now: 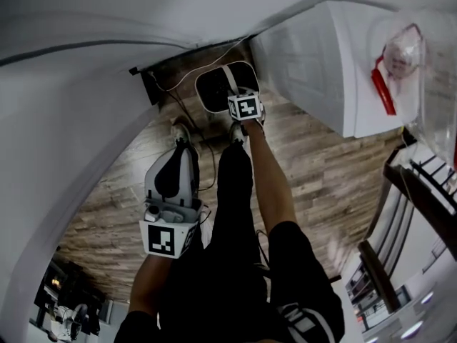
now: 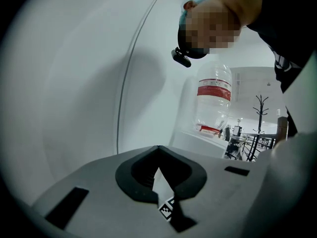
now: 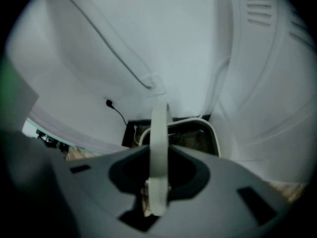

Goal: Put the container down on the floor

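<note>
**Right gripper**: the jaws are clamped on the white strap handle, which runs up between them at the centre of the right gripper view.

**Container**: it hangs below the handle. It is a rounded-rectangular tub with a pale rim and a dark interior, and the handle arches across its opening. In the head view it sits in the upper centre of the frame, over the wood-plank floor. It is beside a dark recess at the foot of the white wall. Whether its base touches the floor cannot be told.

**Left gripper**: the jaws are closed together with nothing between them. It is at the lower left of the head view, well apart from the container.

**Surroundings:** the person's legs, in black, fill the lower centre. At the upper right, a white cabinet bears a clear bottle with a red label.
</note>
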{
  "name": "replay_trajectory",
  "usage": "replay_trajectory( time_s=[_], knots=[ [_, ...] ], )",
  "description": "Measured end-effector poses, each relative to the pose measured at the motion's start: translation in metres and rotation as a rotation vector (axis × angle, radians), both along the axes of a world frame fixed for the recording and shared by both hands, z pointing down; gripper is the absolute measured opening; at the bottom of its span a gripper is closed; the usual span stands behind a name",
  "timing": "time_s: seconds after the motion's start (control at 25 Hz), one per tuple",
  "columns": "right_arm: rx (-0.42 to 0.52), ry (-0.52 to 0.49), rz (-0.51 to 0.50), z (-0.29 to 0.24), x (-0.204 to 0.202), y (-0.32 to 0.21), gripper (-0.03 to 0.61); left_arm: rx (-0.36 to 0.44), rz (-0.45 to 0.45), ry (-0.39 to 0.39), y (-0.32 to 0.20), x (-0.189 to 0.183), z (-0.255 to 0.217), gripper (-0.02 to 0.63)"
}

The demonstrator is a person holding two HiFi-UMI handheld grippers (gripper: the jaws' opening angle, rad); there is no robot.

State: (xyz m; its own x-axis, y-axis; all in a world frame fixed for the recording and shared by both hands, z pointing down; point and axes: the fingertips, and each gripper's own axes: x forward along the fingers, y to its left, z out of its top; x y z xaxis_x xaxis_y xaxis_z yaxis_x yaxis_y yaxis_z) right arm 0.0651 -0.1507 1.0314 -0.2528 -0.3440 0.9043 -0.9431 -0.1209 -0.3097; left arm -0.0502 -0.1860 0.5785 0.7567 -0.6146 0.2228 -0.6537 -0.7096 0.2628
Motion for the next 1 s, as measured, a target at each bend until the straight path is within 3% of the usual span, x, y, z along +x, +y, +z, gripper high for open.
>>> replay_trajectory(
  time_s=[0.64,1.0],
  knots=[
    [0.002,-0.017,-0.009,0.051,0.009,-0.023,0.103,-0.031,-0.036,-0.045,-0.01,-0.009,0.031,0.028],
    [-0.01,0.028,-0.008,0.063,0.029,-0.026,0.103,-0.032,-0.05,-0.033,-0.009,-0.011,0.037,0.028]
  ],
)
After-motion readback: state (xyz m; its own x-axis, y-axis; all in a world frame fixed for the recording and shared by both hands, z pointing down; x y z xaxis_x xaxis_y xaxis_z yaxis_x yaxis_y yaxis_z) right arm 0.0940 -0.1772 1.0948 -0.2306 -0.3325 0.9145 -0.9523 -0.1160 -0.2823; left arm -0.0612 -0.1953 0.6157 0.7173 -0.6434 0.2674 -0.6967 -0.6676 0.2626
